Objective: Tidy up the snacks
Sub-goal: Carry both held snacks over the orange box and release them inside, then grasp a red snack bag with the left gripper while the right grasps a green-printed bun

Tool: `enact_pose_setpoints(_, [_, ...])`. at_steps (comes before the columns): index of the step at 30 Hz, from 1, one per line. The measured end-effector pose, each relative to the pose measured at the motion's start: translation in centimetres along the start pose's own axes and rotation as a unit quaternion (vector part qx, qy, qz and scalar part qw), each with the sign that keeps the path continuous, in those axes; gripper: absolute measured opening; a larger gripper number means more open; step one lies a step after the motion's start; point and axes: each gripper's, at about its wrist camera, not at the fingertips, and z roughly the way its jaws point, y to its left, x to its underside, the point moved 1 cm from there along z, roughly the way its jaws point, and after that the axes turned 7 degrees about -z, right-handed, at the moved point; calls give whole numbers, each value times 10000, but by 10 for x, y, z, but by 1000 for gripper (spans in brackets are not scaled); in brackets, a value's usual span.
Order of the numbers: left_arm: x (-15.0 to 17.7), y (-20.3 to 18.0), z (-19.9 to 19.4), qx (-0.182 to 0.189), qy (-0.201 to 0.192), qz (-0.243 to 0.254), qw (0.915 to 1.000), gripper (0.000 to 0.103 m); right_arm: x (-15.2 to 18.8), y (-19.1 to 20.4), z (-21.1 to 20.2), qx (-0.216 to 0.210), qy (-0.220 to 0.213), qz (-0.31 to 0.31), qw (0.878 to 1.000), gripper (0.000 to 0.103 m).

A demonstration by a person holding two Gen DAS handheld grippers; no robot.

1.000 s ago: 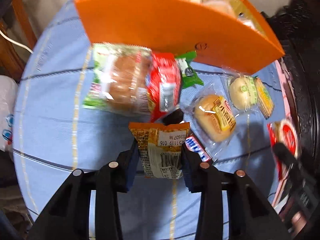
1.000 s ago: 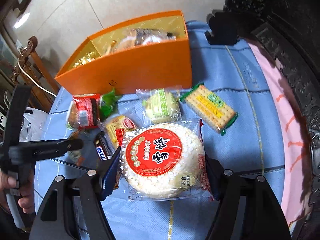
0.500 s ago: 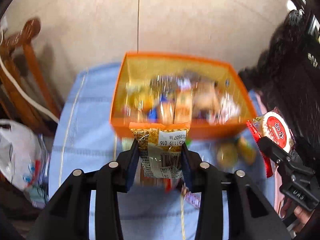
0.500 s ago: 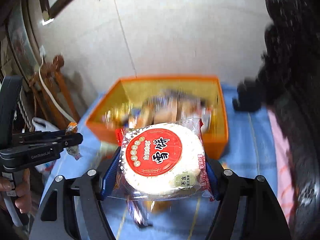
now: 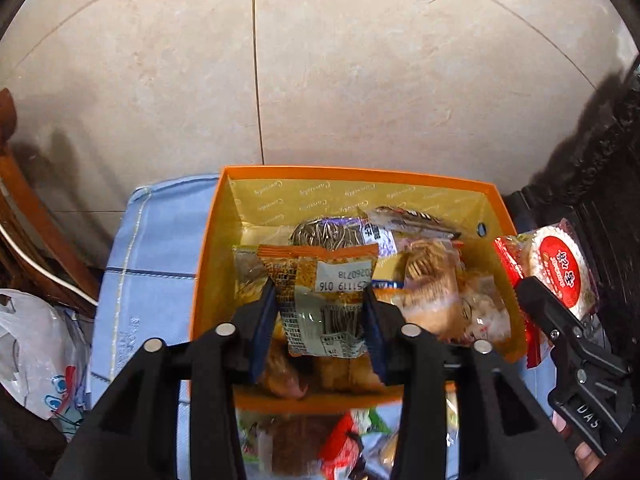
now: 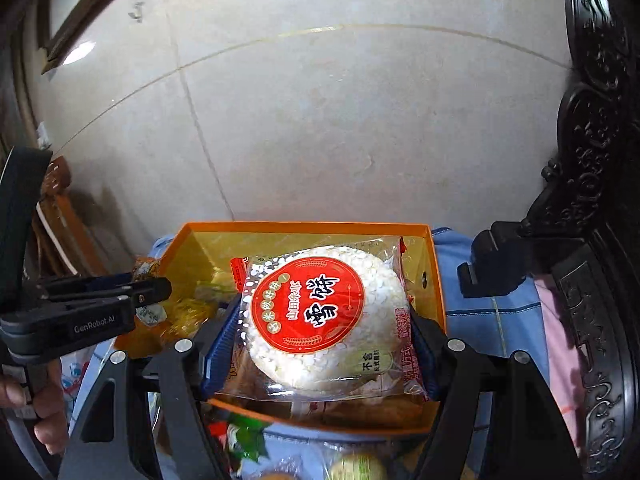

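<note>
My left gripper [image 5: 318, 312] is shut on a small orange snack packet [image 5: 320, 300] and holds it over the open orange box [image 5: 360, 174], which holds several wrapped snacks. My right gripper [image 6: 320, 344] is shut on a round rice cake packet with a red label [image 6: 320, 316] and holds it over the same orange box [image 6: 308, 226]. The right gripper with the rice cake packet [image 5: 560, 272] shows at the right of the left wrist view. The left gripper [image 6: 152, 288] shows at the left of the right wrist view.
The box stands on a blue cloth [image 5: 152, 240]. Loose wrapped snacks [image 5: 340, 444] lie on the cloth in front of the box. A white plastic bag [image 5: 36, 352] and wooden chair [image 5: 24, 216] are at the left. Dark carved furniture [image 6: 592, 200] stands at the right.
Both grippers have risen from the cloth and moved forward with their packets. They now hang over the open box instead of in front of it.
</note>
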Motion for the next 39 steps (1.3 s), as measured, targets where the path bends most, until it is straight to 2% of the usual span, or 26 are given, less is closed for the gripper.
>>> enact_pose_setpoints(1, [-2, 1, 7, -122, 15, -55, 9999, 84, 0, -1, 9, 100, 160, -18, 9998, 77])
enact_pose_setpoints(2, [-2, 3, 10, -372, -3, -86, 9993, 98, 0, 0, 13, 226, 277, -44, 9994, 80])
enact_pose_setpoints(3, [1, 4, 7, -561, -237, -88, 9981, 98, 3, 0, 12, 418, 264, -82, 9987, 83])
enact_pose_setpoints(4, [3, 5, 3, -574, -362, -40, 9977, 99, 6, 0, 8, 499, 173, -126, 9985, 92])
enact_pose_setpoints(5, [8, 5, 1, -545, -419, 68, 9976, 99, 10, 1, 4, 527, 90, -189, 9984, 96])
enact_pose_setpoints(8, [20, 6, 0, -553, -232, 286, 9978, 99, 26, -3, -4, 564, 135, -212, 9981, 96])
enact_pose_setpoints(12, [38, 13, -8, -683, -236, 441, 9964, 99, 50, -16, -20, 552, 237, 105, 9981, 96])
enact_pose_setpoints(17, [68, 29, -12, -648, 21, 284, 9975, 99, 81, -31, -48, 585, 303, 422, 9969, 96])
enact_pose_setpoints(21, [104, 44, -2, -393, 367, -95, 9985, 99, 115, -38, -63, 750, 507, 364, 9952, 96])
enact_pose_setpoints(26, [145, 36, 12, -337, 771, 54, 9964, 99, 162, -58, -67, 1104, 989, 411, 9881, 96])
enact_pose_setpoints(29, [158, 26, 18, -327, 869, 146, 9956, 98, 178, -66, -65, 1162, 1147, 495, 9853, 96])
enact_pose_setpoints(32, [166, 18, 31, -294, 983, 8, 9947, 98, 186, -70, -63, 1138, 1229, 637, 9838, 96])
enact_pose_setpoints(33, [168, 16, 35, -284, 1018, -6, 9944, 90, 186, -70, -62, 1115, 1238, 661, 9838, 96])
enact_pose_setpoints(34, [172, 12, 42, -318, 1086, 54, 9936, 68, 186, -69, -61, 1075, 1237, 678, 9841, 96])
enact_pose_setpoints(35, [174, 8, 44, -504, 1040, 190, 9931, 66, 185, -66, -60, 1040, 1236, 663, 9846, 96])
enact_pose_setpoints(36, [176, 3, 43, -627, 875, 431, 9933, 49, 184, -63, -59, 1008, 1236, 636, 9852, 96])
enact_pose_setpoints(37, [178, 1, 43, -357, 931, 517, 9937, 31, 182, -59, -56, 938, 1239, 598, 9860, 96])
enact_pose_setpoints(39, [177, 8, 43, -164, 1087, 213, 9937, 30, 180, -48, -51, 758, 1249, 486, 9881, 96])
